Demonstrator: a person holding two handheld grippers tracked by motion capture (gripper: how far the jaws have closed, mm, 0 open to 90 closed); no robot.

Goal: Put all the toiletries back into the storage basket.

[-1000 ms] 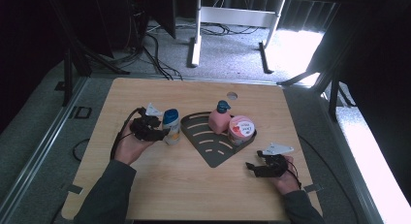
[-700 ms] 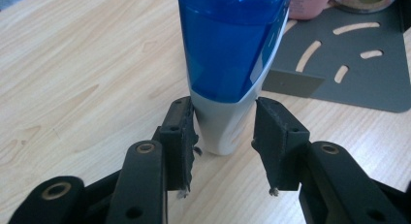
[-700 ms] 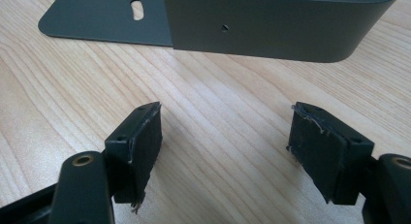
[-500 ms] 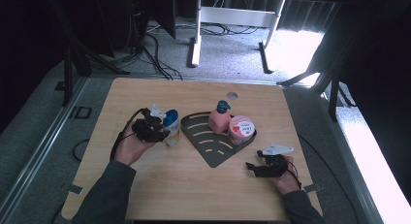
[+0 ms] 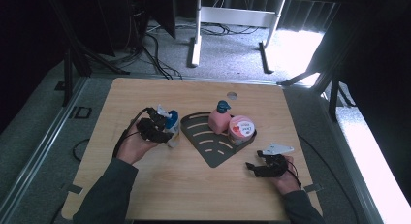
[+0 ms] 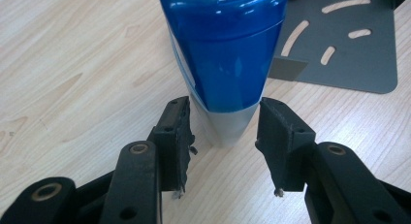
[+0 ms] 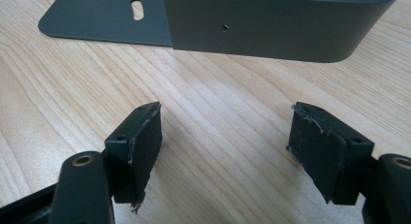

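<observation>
A clear bottle with a blue cap [image 5: 172,128] stands on the wooden table just left of a dark grey slotted tray [image 5: 208,147]. My left gripper [image 5: 164,130] reaches it from the left. In the left gripper view the bottle [image 6: 228,64] sits between the pads [image 6: 177,129] with a thin gap on each side; the jaws have just been opening. My right gripper [image 5: 251,167] rests low at the near right, open and empty [image 7: 225,122], facing the tray's wall [image 7: 271,30].
In the tray's raised back corner stand a pink pump bottle [image 5: 219,120] and a round tub with a red and white lid [image 5: 241,128]. A small hole [image 5: 232,95] marks the table's far side. Bare wood lies between the hands.
The left gripper and the blue-capped bottle have shifted slightly toward the near side. The right hand has not moved.
</observation>
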